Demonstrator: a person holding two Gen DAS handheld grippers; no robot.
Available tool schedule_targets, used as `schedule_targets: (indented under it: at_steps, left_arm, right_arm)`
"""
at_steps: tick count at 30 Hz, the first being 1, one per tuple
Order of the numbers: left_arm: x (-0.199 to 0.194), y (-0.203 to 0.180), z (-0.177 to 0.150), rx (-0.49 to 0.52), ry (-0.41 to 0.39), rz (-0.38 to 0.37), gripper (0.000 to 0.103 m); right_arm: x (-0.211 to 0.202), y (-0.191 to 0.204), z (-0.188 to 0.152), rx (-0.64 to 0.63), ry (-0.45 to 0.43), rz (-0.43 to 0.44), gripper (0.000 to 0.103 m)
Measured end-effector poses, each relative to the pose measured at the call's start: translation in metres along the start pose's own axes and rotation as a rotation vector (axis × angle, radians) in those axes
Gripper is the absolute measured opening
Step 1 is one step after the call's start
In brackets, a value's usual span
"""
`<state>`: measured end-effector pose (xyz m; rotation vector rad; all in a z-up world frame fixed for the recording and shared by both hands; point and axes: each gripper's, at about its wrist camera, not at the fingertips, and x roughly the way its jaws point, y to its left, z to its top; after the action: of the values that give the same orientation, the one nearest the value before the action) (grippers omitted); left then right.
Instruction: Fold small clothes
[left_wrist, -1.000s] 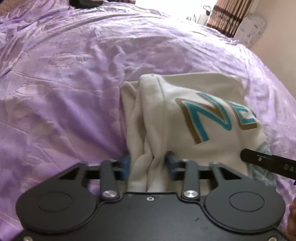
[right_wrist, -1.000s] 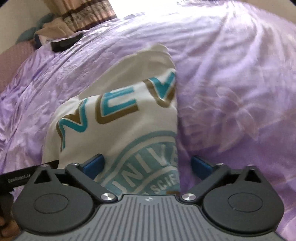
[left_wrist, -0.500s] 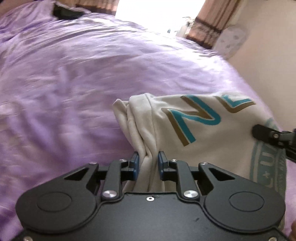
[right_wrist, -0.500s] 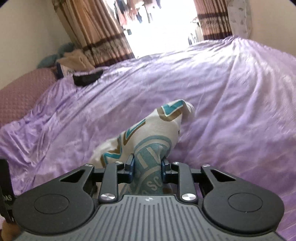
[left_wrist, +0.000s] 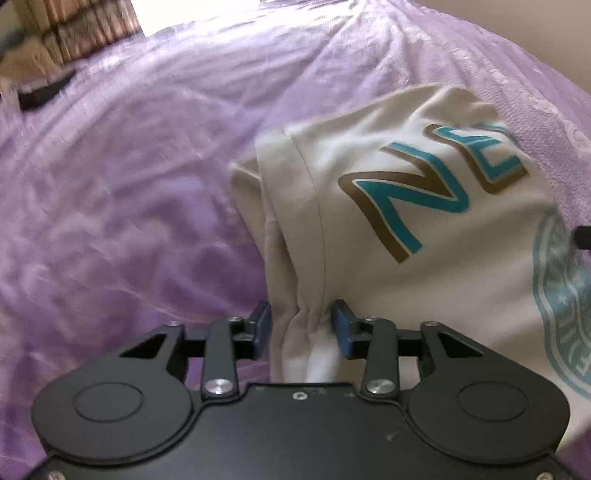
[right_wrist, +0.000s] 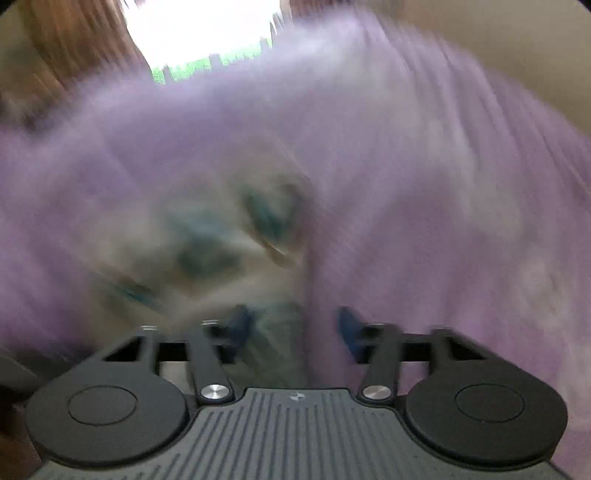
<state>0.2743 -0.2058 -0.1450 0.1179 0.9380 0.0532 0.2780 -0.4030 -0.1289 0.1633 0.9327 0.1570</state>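
- The left gripper (left_wrist: 301, 328) sits at the bottom centre of its view, its jaws part-way apart and just opened wider.
- A gathered fold of the cream shirt (left_wrist: 424, 236) runs between its blue pads (left_wrist: 263, 326); the right pad touches the cloth, while a thin gap shows at the left pad, so the grip looks released.
- The shirt spreads from the jaws up to the right of the frame, with teal and gold letters on top and part of a pale teal round seal at the right edge.
- A folded sleeve edge lies on the shirt's left side.
- It rests on the purple bedspread (left_wrist: 129, 206), which fills the left and upper frame.
- A dark object (left_wrist: 40, 96) lies at the far upper left, beside a brown curtain (left_wrist: 85, 26).
- The right gripper (right_wrist: 293, 328) shows at the bottom centre of its own view, jaws also half apart and just widened.
- That view is heavily blurred: the shirt (right_wrist: 207, 240) seems to lie between and beyond the pads, toward the left one, with no clear press on it.
- Purple bedspread (right_wrist: 443, 221) smears across the rest, with a bright window (right_wrist: 207, 33) at the top.
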Motion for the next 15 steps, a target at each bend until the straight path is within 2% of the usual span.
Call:
schedule_targets:
  at_steps: [2, 5, 7, 9, 10, 11, 12, 13, 15]
  left_arm:
    - [-0.014, 0.002, 0.003, 0.012, -0.007, 0.055, 0.045]
    - [-0.045, 0.011, 0.007, -0.017, -0.072, 0.105, 0.047]
    - [-0.07, 0.019, -0.002, -0.079, -0.14, 0.058, 0.05]
    - [-0.08, 0.023, -0.021, -0.146, -0.178, -0.079, 0.052]
    - [-0.076, 0.022, -0.03, -0.162, -0.167, -0.119, 0.054]
    - [-0.064, 0.018, -0.042, -0.161, -0.11, -0.12, 0.056]
    - [-0.041, 0.009, -0.055, -0.117, 0.015, -0.066, 0.058]
    - [-0.025, 0.003, -0.07, -0.087, 0.085, -0.044, 0.059]
    - [-0.026, 0.006, -0.09, -0.101, 0.017, -0.042, 0.061]
  right_arm:
    - [-0.023, -0.019, -0.011, 0.08, -0.076, 0.091, 0.043]
    - [-0.052, -0.022, -0.018, 0.111, -0.169, 0.109, 0.041]
    - [-0.068, -0.015, -0.017, 0.106, -0.2, 0.154, 0.041]
    - [-0.079, 0.0, -0.019, 0.097, -0.229, 0.187, 0.041]
    - [-0.081, 0.01, -0.023, 0.085, -0.232, 0.2, 0.041]
    - [-0.08, 0.02, -0.029, 0.082, -0.22, 0.203, 0.041]
    - [-0.073, 0.029, -0.038, 0.072, -0.195, 0.209, 0.041]
    - [-0.064, 0.035, -0.048, 0.062, -0.166, 0.207, 0.041]
    - [-0.032, 0.042, -0.079, 0.032, -0.039, 0.138, 0.039]
